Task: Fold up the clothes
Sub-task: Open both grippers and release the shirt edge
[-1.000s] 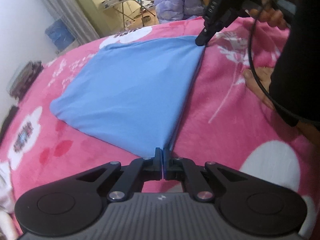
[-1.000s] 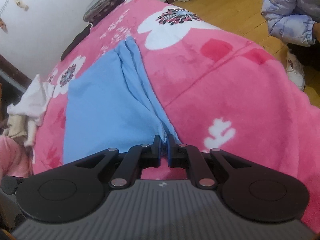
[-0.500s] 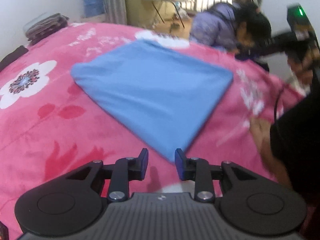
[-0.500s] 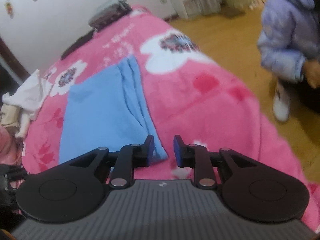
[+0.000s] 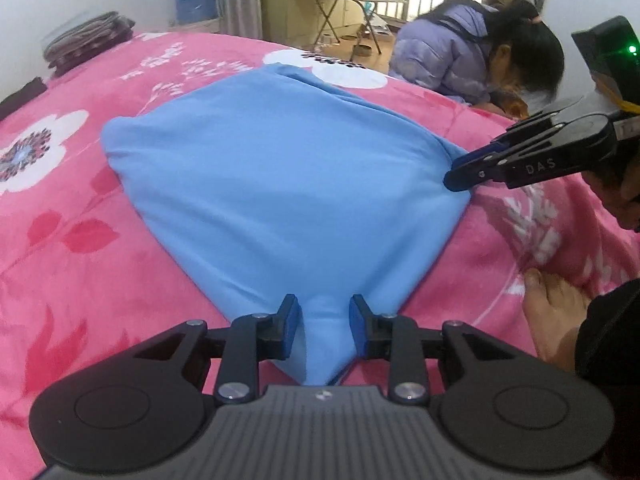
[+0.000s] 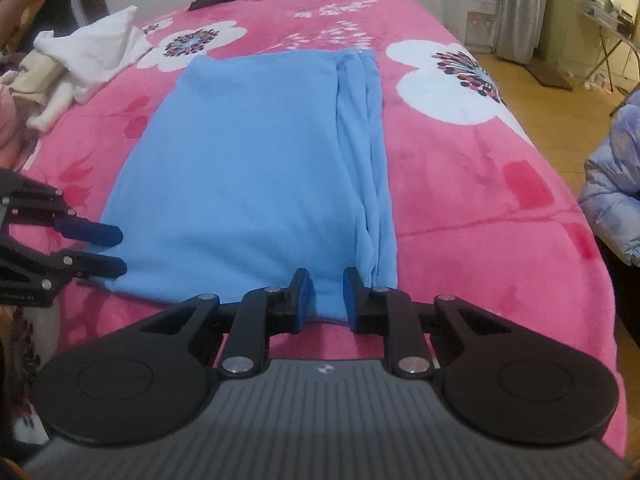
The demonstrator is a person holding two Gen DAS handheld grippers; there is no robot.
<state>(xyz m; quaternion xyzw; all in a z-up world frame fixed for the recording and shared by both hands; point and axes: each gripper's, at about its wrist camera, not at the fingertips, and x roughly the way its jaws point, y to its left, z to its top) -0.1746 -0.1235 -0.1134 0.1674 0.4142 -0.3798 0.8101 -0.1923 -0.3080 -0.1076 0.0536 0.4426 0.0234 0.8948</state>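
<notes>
You let go a second ago, both grippers. Now left gripper (image 5: pixel 323 330) sat spread wide around near corner of blue cloth (image 5: pixel 280 184), not pinching. Right gripper (image 6: pixel 325 300) spread wide too, at other near corner. Cloth lay flat on pink flower blanket (image 6: pixel 460 168), layered edges at 1 o'clock from right gripper. You looked ready for next fold.

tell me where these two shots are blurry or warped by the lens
Left wrist view: strong fisheye bulge, blue garment soft near the left gripper, dark corner vignette. Right wrist view: pink floral blanket edges bow outward, the right gripper body sharp, far end slightly soft.
</notes>
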